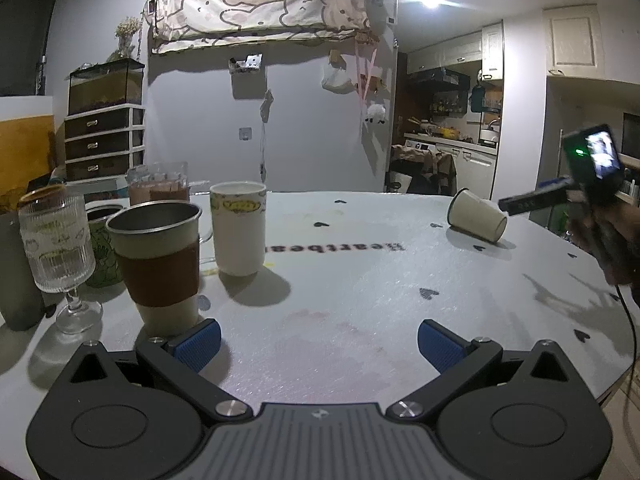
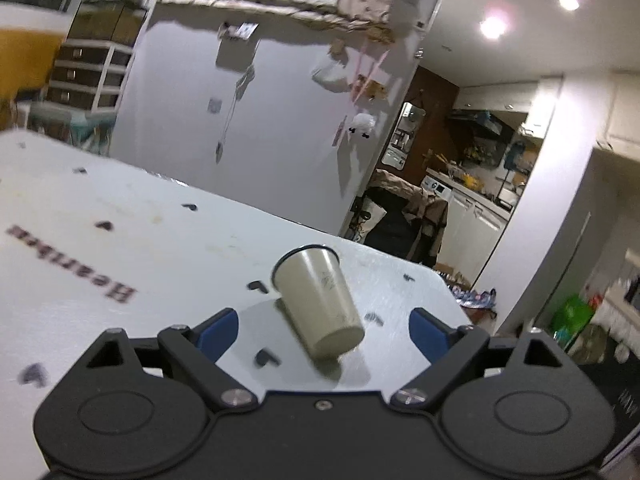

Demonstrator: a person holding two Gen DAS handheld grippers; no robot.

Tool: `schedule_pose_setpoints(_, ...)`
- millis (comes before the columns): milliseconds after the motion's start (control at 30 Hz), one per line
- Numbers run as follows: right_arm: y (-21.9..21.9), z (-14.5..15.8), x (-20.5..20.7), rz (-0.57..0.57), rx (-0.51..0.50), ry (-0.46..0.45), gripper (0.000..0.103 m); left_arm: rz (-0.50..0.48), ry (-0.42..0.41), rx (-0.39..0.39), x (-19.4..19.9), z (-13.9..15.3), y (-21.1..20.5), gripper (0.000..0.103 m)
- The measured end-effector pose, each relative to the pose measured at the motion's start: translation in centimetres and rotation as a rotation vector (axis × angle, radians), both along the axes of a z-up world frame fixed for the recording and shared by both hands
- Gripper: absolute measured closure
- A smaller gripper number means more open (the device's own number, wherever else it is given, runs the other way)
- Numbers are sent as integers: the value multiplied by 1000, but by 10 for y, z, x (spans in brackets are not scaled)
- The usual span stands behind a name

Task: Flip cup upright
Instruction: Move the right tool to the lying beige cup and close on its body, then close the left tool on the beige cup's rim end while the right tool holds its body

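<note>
A small cream cup (image 2: pixel 320 300) with a dark rim lies on its side on the white table (image 2: pixel 120 240), its base toward me and its mouth pointing away. My right gripper (image 2: pixel 324 330) is open, its blue pads either side of the cup's base and apart from it. In the left wrist view the same cup (image 1: pixel 478 218) lies at the far right of the table, with the right gripper's body (image 1: pixel 560 192) just beside it. My left gripper (image 1: pixel 318 344) is open and empty, low over the table's near part.
Several upright cups stand at the left: a steel cup with a brown sleeve (image 1: pixel 158 260), a white cup (image 1: pixel 239 226), a ribbed stemmed glass (image 1: pixel 56 256) and a green cup (image 1: pixel 102 240). The table's right edge (image 2: pixel 440 280) lies close behind the fallen cup.
</note>
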State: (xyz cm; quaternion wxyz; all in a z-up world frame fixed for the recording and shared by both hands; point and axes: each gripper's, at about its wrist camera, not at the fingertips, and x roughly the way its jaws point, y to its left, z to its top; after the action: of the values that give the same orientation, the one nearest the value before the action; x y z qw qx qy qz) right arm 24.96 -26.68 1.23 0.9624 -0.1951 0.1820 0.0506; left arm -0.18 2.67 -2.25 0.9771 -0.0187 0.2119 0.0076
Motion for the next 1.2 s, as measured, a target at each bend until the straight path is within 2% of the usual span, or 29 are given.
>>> schedule_pose_setpoints(267,0,-21,77,15,-51,60,14,39,24,-35,11,-8,17,0)
schedule_pose_setpoints(433,-4,-44,107,17,-78,140,16,51,44,-50,20,-12,21,0)
schedule_pose_setpoints(533,-9,-52,115,26,-50,169,21,46,56,-54,25,-13,21,0)
schedule_pose_setpoints(633,-11,-57,119,15,-48,175,33,44,54,-57,27,-13,21,0)
schedule_pose_setpoints(733,-15,-57,113,-13,-15,157,37,37,51,-75,26,-14,21,0)
schedule_pose_setpoints(900,-8,-48,88,-17,58,208,39,17,53,-64,25,-15,19,0)
schedule_pose_setpoints(1000,2,-45,58,-13,111,228,40,-5,45,-74,20,-15,20,0)
schedule_pose_setpoints(1200,19,-38,-15,6,321,312,40,-57,56,-129,10,-15,26,0)
